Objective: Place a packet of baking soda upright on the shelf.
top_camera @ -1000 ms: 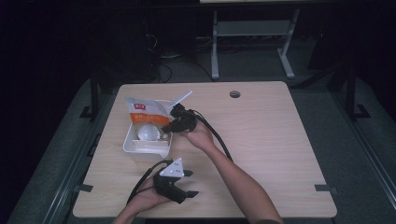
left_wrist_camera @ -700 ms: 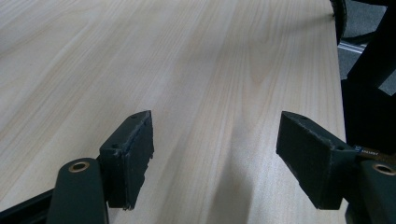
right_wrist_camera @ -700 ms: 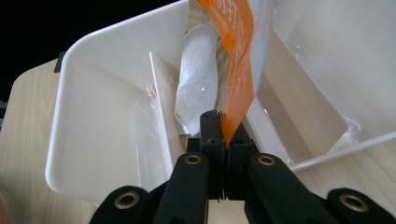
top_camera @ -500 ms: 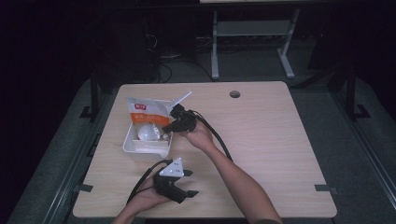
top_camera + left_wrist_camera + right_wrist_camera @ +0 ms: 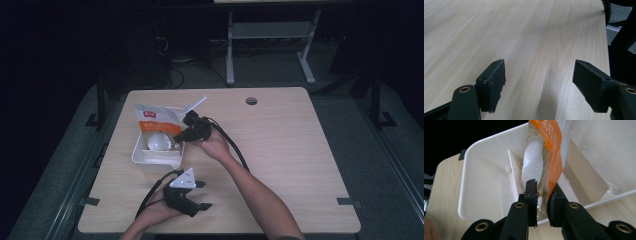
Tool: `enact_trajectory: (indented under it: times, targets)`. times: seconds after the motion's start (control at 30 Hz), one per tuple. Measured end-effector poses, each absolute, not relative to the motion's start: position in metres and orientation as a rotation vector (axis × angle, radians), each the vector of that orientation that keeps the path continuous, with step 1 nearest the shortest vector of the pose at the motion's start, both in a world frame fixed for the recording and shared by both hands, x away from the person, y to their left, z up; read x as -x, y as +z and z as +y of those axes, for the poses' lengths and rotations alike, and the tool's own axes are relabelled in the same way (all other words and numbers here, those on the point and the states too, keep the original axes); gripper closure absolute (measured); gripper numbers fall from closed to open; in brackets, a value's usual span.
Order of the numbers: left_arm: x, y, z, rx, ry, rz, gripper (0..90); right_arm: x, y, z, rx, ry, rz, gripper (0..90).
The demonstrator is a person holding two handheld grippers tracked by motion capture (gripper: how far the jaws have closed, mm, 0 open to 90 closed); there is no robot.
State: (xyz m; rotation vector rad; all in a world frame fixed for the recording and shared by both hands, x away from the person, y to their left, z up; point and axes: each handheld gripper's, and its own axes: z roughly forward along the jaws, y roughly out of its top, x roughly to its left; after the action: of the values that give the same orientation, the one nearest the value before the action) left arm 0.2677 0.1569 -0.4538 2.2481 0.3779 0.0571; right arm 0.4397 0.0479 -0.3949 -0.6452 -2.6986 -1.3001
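So the right gripper (image 5: 541, 195) was at the near edge of the white tray (image 5: 150, 161), its jaws nearly together and pinched on the lower edge of a clear plastic bag (image 5: 549, 157) with an orange stripe. In its own view the bag rose straight up out of the jaws and a white plastic spoon (image 5: 533, 160) sat inside it, just behind the pinch. The jaws had just been easing apart a little, but the bag's edge was between them and they looked clamped on it.

From the high view the tray sat on the left half of the desk (image 5: 280, 150), and the bag (image 5: 156, 120) leaned over the tray's far end with its orange label facing up. A round white thing lay in the tray too — too small to tell what it was.

The left gripper (image 5: 200, 197) was well on the near side of the tray, close to the desk's front edge. Its jaws stood wide apart with nothing between them — just bare wood under them in its own view.
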Motion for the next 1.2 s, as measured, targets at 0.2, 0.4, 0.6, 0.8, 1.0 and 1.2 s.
enact_trajectory:
  times: [0.2,0.4,0.6,0.8,1.0,1.2]
  targets:
    - [-0.268,-0.454,0.158,-2.244,0.063,0.386,25.6,-0.438,-0.391,0.042,0.635,-1.302,-2.705,76.7]
    - [-0.269,-0.453,0.159,-2.234,0.067,0.401,25.5,-0.439,-0.385,0.029,0.656,-1.328,-2.681,70.8]
    - [-0.27,-0.453,0.159,-2.228,0.067,0.409,25.5,-0.439,-0.381,0.014,0.675,-1.358,-2.647,66.7]
    - [-0.27,-0.453,0.159,-2.217,0.065,0.422,25.4,-0.436,-0.377,-0.003,0.692,-1.385,-2.631,61.3]
    - [-0.271,-0.453,0.159,-2.213,0.064,0.43,25.1,-0.433,-0.373,-0.02,0.703,-1.404,-2.612,57.8]
    - [-0.271,-0.453,0.16,-2.2,0.063,0.444,25.0,-0.428,-0.371,-0.037,0.711,-1.423,-2.601,54.8]
